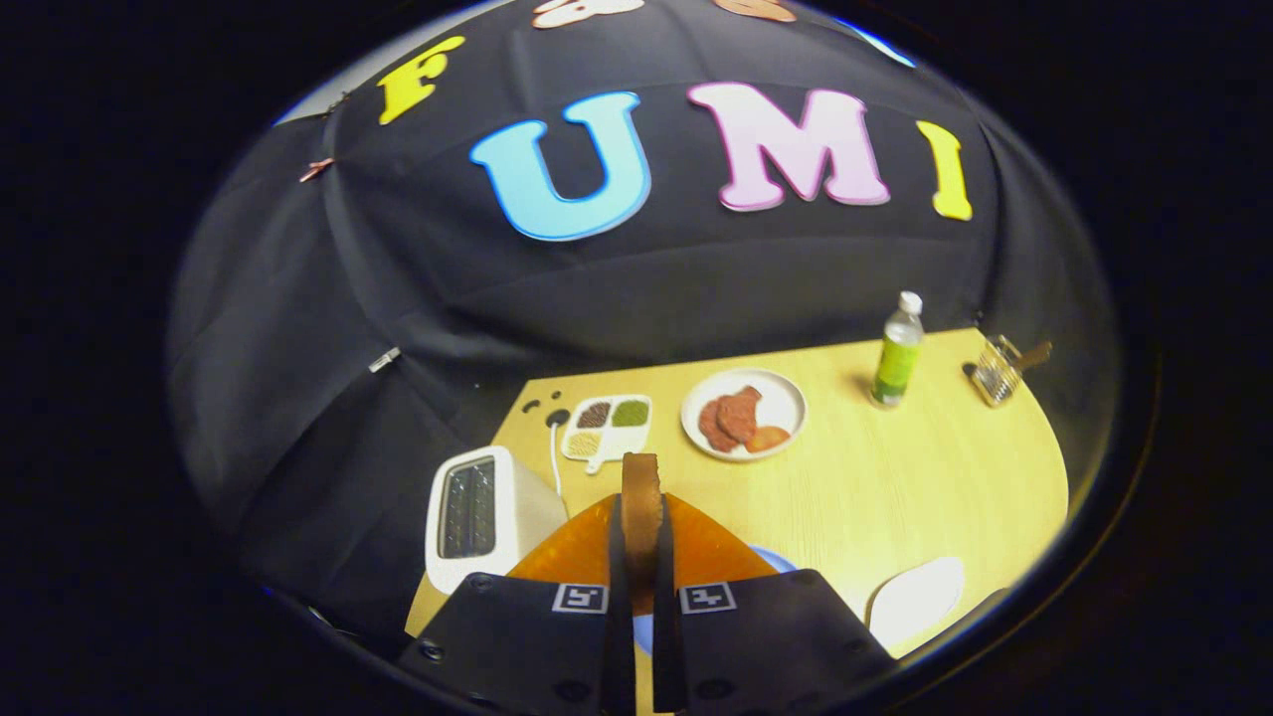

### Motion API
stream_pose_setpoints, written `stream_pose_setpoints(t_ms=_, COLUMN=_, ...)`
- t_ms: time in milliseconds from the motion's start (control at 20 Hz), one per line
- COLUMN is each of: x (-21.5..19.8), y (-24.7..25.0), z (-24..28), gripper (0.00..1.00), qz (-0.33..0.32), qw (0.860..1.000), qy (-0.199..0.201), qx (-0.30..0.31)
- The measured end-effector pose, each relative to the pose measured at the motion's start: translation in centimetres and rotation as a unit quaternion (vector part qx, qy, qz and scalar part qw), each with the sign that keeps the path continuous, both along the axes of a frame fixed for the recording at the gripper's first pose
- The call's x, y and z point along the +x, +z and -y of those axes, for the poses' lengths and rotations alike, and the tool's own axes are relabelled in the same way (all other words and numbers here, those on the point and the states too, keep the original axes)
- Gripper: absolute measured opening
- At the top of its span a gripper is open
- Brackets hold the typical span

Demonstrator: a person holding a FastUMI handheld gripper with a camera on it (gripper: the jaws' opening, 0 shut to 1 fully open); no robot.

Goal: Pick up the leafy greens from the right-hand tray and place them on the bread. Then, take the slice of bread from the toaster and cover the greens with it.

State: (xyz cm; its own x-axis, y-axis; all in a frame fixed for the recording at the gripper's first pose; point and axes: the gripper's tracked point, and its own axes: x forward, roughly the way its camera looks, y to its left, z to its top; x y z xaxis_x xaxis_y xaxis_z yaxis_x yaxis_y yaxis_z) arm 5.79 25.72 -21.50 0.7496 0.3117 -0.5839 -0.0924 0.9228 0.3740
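Fingers [641, 587] pinch a slice of bread [641, 497] edge-on, held upright between both pads above the desk [895, 487]. White toaster [487, 512] stands just left of the fingers, slots dark; contents not discernible. Beyond the fingers: a white divided tray [607, 430] with four compartments of dark, green and pale grains, and a white plate [744, 413] carrying reddish-brown slices and an orange piece. Green bottle [898, 353] upright further right. Small wire basket [997, 376] near the desk's far corner. A white tray [917, 594] lies right of the fingers.
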Motion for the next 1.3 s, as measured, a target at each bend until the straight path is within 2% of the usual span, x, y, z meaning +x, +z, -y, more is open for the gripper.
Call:
stream_pose_setpoints(t_ms=200, x=-1.8, y=-5.0, z=0.2, gripper=0.11, qz=-0.039, qw=0.997, qy=-0.038, qx=0.054)
stream_pose_setpoints(t_ms=400, x=-2.3, y=-9.2, z=0.0, gripper=0.11, qz=-0.074, qw=0.988, qy=-0.074, qx=0.115)
stream_pose_setpoints(t_ms=600, x=-2.5, y=-13.1, z=1.9, gripper=0.11, qz=-0.095, qw=0.983, qy=-0.103, qx=0.117)
stream_pose_setpoints(t_ms=700, x=-2.9, y=-15.1, z=3.5, gripper=0.11, qz=-0.107, qw=0.985, qy=-0.107, qx=0.080)
stream_pose_setpoints(t_ms=800, x=-3.5, y=-16.5, z=6.1, gripper=0.18, qz=-0.110, qw=0.988, qy=-0.106, qx=0.032)
stream_pose_setpoints(t_ms=850, x=-3.6, y=-16.7, z=6.9, gripper=0.30, qz=-0.111, qw=0.988, qy=-0.104, qx=0.012)
stream_pose_setpoints(t_ms=950, x=-3.6, y=-17.1, z=8.2, gripper=0.45, qz=-0.116, qw=0.988, qy=-0.101, qx=-0.019)
stream_pose_setpoints(t_ms=1100, x=-3.5, y=-16.5, z=10.2, gripper=0.51, qz=-0.105, qw=0.988, qy=-0.094, qx=-0.055)
stream_pose_setpoints(t_ms=1150, x=-3.4, y=-15.6, z=10.9, gripper=0.60, qz=-0.092, qw=0.990, qy=-0.087, qx=-0.069)
stream_pose_setpoints(t_ms=1300, x=-2.8, y=-11.5, z=12.6, gripper=0.64, qz=-0.032, qw=0.992, qy=-0.050, qx=-0.115)
